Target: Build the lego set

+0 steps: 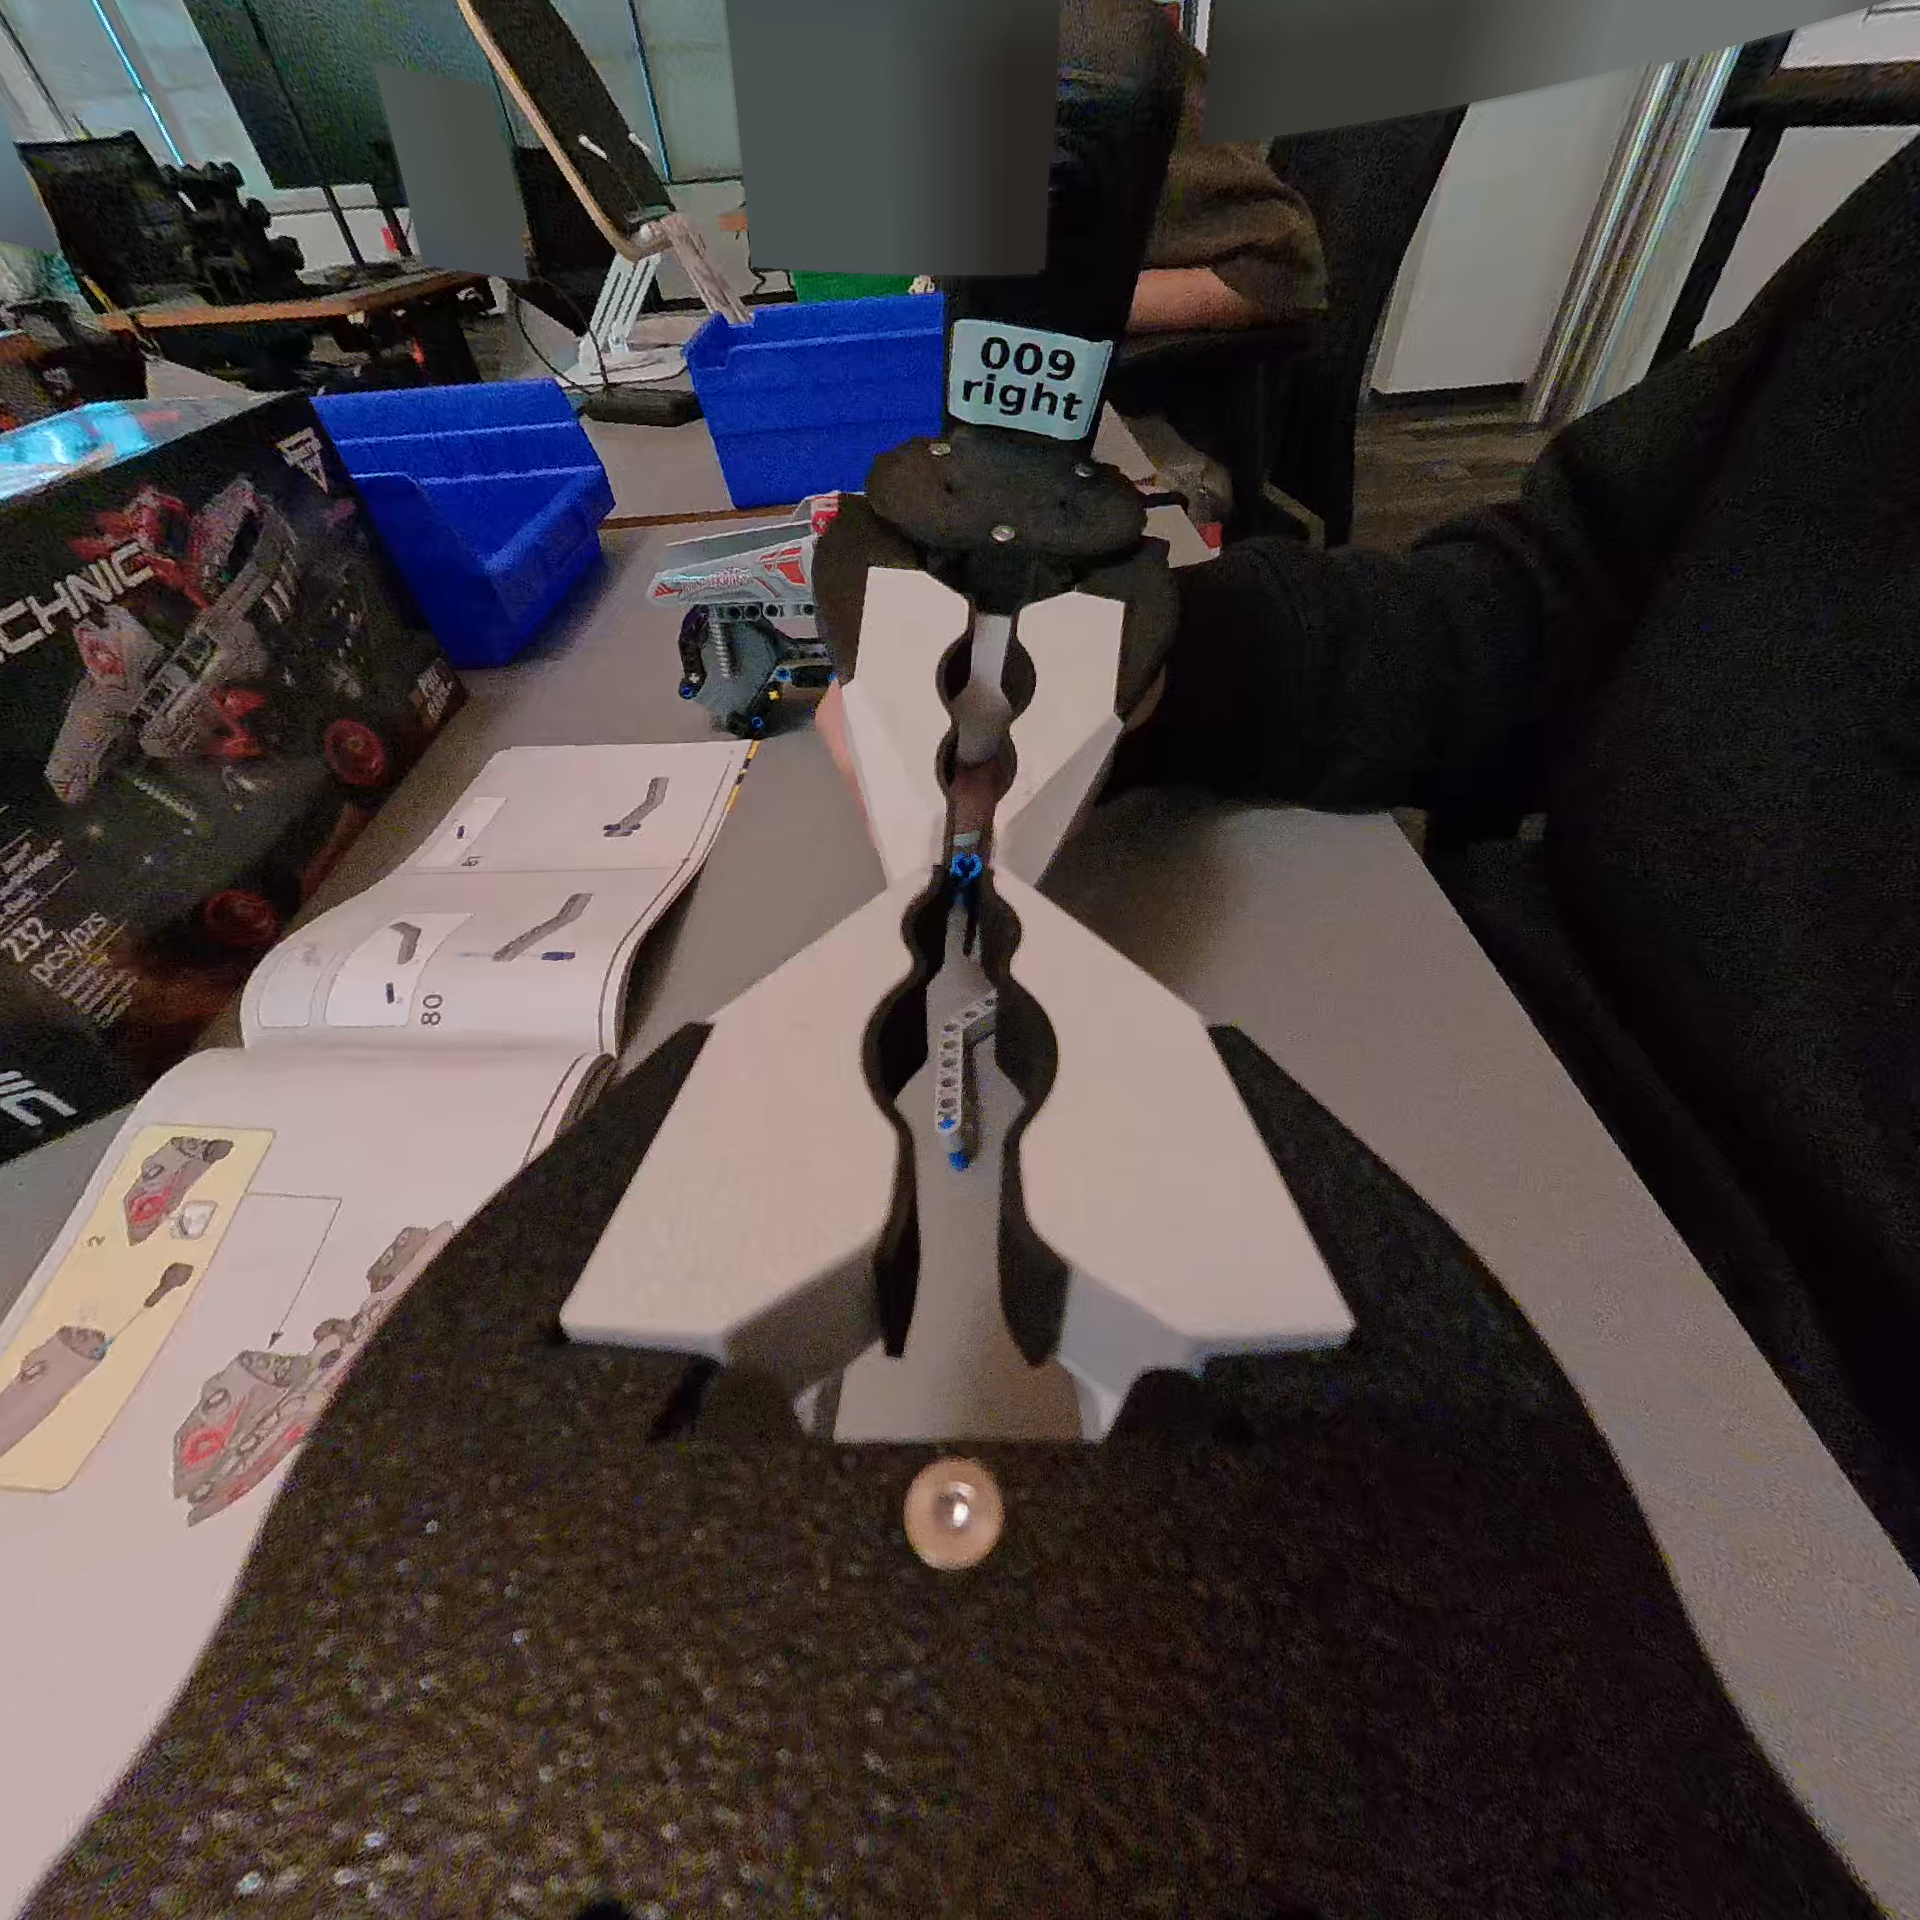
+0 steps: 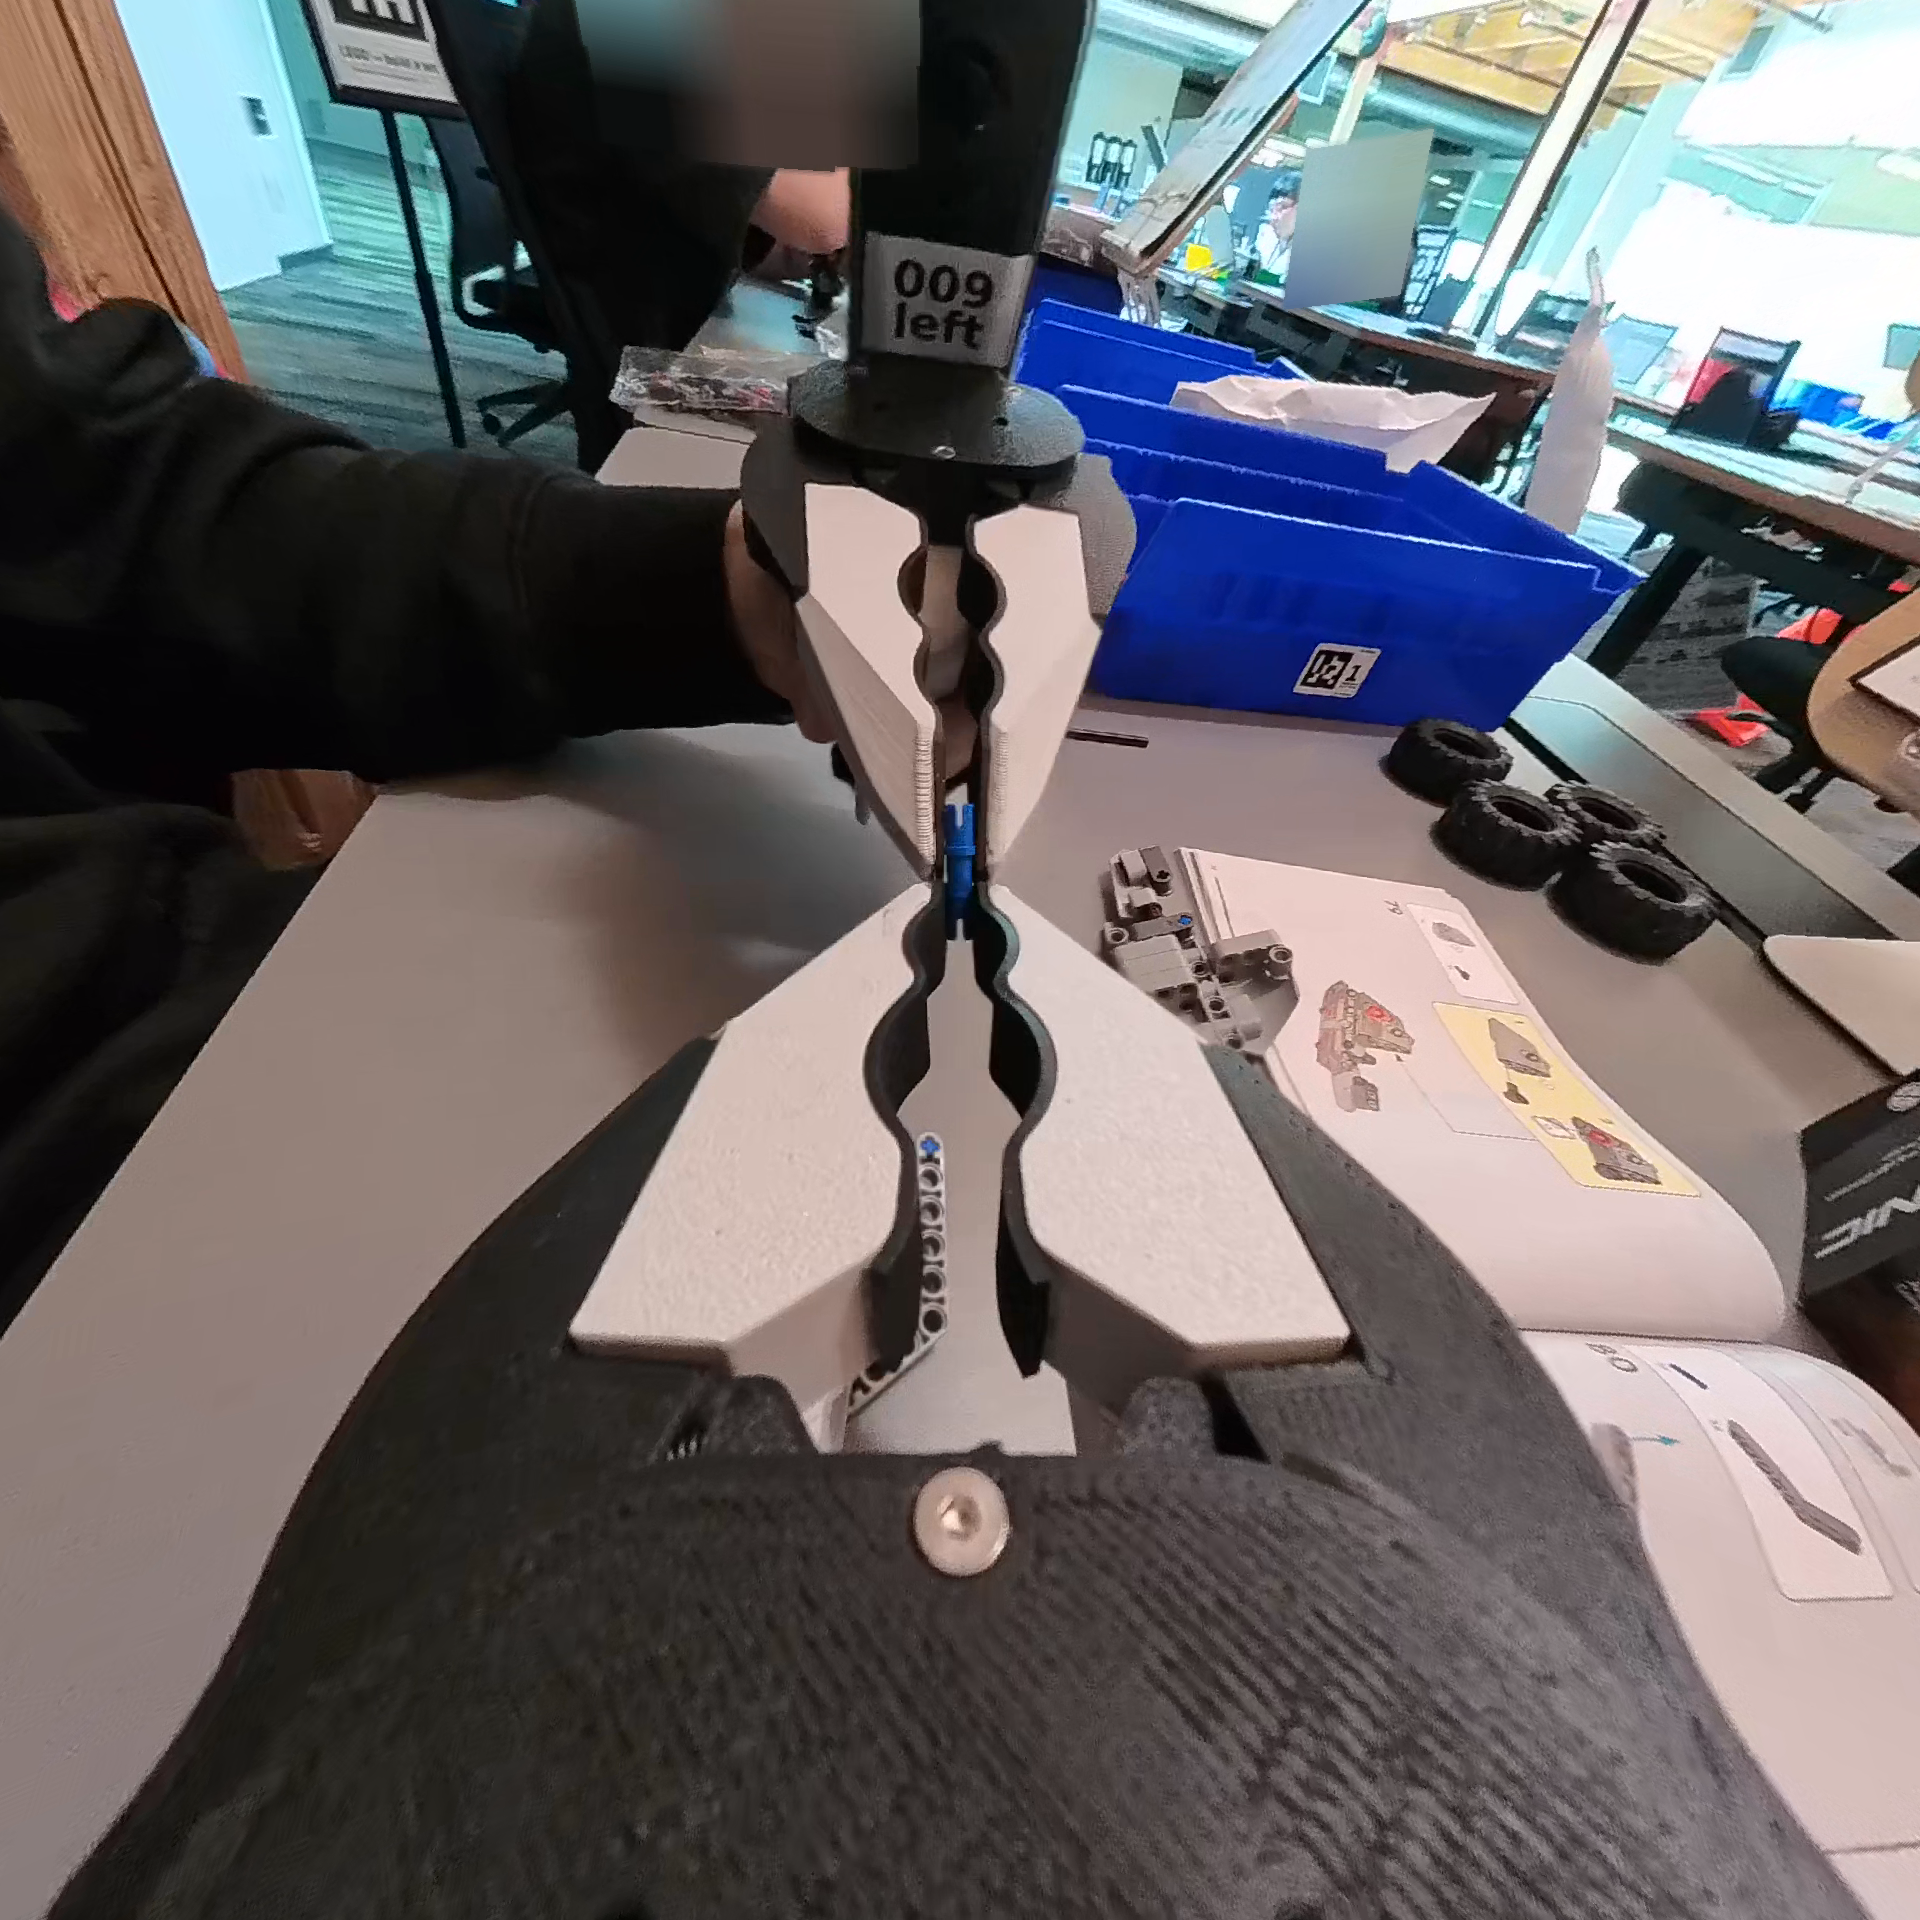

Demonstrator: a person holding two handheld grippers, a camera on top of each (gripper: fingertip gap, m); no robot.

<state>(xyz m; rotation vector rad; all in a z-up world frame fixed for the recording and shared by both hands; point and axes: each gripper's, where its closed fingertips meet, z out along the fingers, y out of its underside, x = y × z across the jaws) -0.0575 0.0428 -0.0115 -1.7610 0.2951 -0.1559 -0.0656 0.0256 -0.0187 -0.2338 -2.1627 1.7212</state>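
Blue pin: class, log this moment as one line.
left gripper: shut on pin | right gripper: shut on pin | beam: on table

A lettered white label is sitting on the right gripper handle, and a grey one on the left gripper. A printed box and a numbered booklet are lying left of the left gripper.

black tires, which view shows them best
The right wrist view. The four black tires sit in a cluster on the table's far right, beyond the instruction booklet, unobstructed. The left wrist view shows no loose tires at all, only the booklet and the set's box.
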